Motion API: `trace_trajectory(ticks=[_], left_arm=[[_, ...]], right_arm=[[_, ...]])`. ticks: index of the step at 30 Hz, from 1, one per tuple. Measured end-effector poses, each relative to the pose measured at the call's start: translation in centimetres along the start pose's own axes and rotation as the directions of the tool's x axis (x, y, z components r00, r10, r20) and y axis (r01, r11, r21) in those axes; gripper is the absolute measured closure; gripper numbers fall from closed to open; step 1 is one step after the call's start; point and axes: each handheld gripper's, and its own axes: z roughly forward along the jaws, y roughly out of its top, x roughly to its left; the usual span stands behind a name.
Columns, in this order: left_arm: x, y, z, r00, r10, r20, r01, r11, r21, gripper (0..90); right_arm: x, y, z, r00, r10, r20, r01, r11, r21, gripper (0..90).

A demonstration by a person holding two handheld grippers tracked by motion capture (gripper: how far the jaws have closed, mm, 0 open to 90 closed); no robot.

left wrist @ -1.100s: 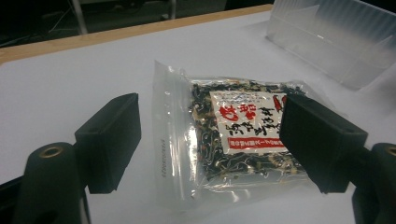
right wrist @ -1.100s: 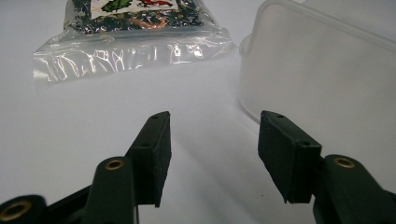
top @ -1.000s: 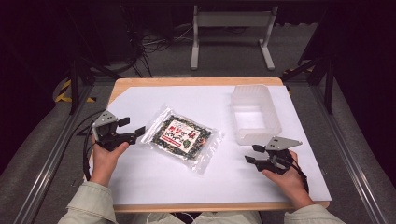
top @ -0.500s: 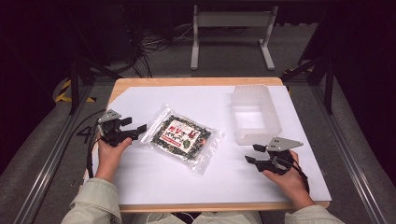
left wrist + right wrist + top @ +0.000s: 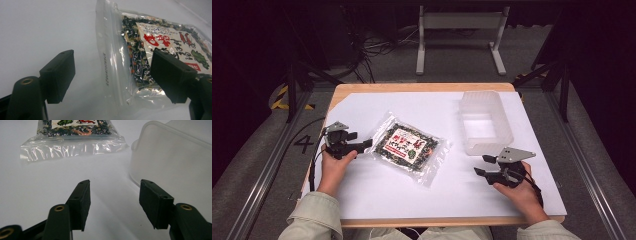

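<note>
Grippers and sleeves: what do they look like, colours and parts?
Both the left gripper and right gripper are black, two-jawed, with flat rectangular pads and brass-coloured rivets. Each carries a grey three-cornered plate and trails a black cable. The sleeves are pale grey-green.

I am working in a dim lab or recording bay: my table wears a white sheet, metal rails run along both sides, loose cables lie on grey carpet, and a metal stand waits behind.
</note>
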Motion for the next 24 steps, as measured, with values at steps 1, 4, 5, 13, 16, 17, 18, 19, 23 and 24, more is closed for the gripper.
trace_trajectory(ticks=[1,4,5,13,16,17,18,19,23,24], left_arm=[[0.0,0.0,0.1,1.0000,0.001,-0.008,-0.001,1.0000,0.005,21.6],[-0.1,-0.1,0.5,1.0000,0.001,-0.006,-0.001,0.9997,0.025,22.6],[-0.2,-0.2,0.7,1.0000,0.001,-0.006,-0.001,0.9995,0.031,23.2],[0.0,-0.5,1.2,0.9997,-0.013,0.020,0.011,0.9956,0.093,28.4],[0.1,-0.6,1.4,0.9989,-0.016,0.045,0.011,0.9936,0.113,32.0],[0.1,-0.6,1.4,0.9985,-0.014,0.053,0.007,0.9928,0.119,33.4],[0.1,-0.6,1.4,0.9985,-0.014,0.053,0.007,0.9928,0.119,34.9],[0.0,-0.6,1.5,0.9976,-0.023,0.066,0.015,0.9919,0.126,34.9],[0.1,-0.7,1.6,0.9951,-0.035,0.092,0.022,0.9905,0.135,37.6],[0.1,-0.7,1.6,0.9947,-0.037,0.096,0.023,0.9903,0.137,38.0]], right_arm=[[0.0,0.0,0.0,1.0000,0.000,0.000,0.000,1.000,0.000,42.6],[0.0,0.0,0.1,1.0000,-0.002,0.003,0.002,1.000,0.004,42.4],[0.0,0.0,0.1,1.0000,-0.003,0.003,0.003,1.000,0.005,42.4],[0.0,-0.1,0.1,1.0000,-0.003,0.005,0.003,1.000,0.010,41.9],[0.0,-0.1,0.1,1.0000,-0.003,0.004,0.003,1.000,0.011,41.6],[0.0,-0.1,0.1,1.0000,-0.002,0.004,0.002,1.000,0.011,41.6],[0.0,-0.1,0.1,1.0000,-0.002,0.004,0.002,1.000,0.011,41.6],[0.0,-0.1,0.2,1.0000,-0.003,0.003,0.003,1.000,0.011,41.5],[0.1,0.0,0.3,1.0000,-0.008,0.002,0.008,1.000,0.018,41.2],[0.1,0.0,0.3,1.0000,-0.009,0.003,0.009,1.000,0.020,41.1]])
